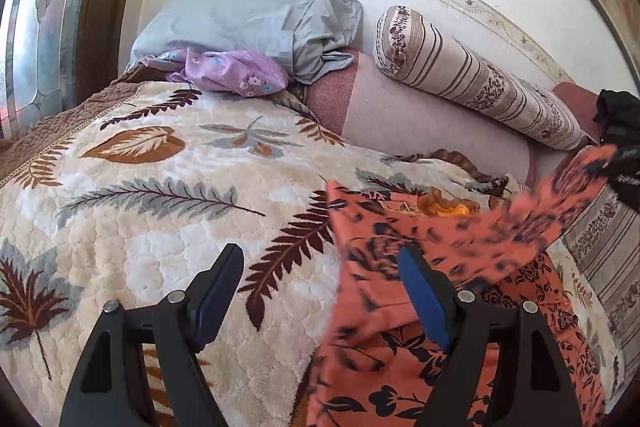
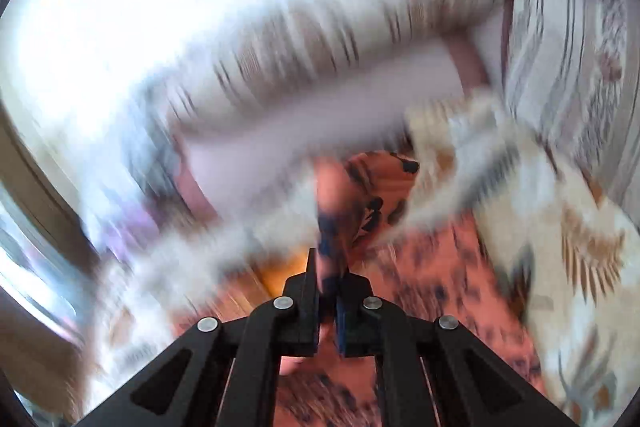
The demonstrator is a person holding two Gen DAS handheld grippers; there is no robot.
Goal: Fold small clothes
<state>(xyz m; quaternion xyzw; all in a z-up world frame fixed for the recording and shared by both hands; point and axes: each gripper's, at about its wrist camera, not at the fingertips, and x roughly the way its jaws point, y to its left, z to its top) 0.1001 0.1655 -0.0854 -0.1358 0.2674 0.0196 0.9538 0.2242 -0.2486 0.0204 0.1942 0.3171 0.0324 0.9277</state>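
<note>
An orange garment with a dark floral print (image 1: 404, 311) lies on the leaf-patterned blanket (image 1: 160, 187) at the right of the left wrist view. One part of it is lifted and blurred toward the upper right (image 1: 560, 191). My left gripper (image 1: 320, 267) is open and empty, hovering over the garment's left edge. In the blurred right wrist view my right gripper (image 2: 329, 285) is shut on a bunched strip of the same orange garment (image 2: 340, 211) and holds it up above the bed.
A grey pillow (image 1: 248, 19) and a purple floral cloth (image 1: 236, 69) lie at the head of the bed. A striped bolster (image 1: 472, 75) leans on the tiled wall. A dark cloth (image 1: 620, 119) sits at the far right. A glazed door (image 1: 36, 39) stands at the left.
</note>
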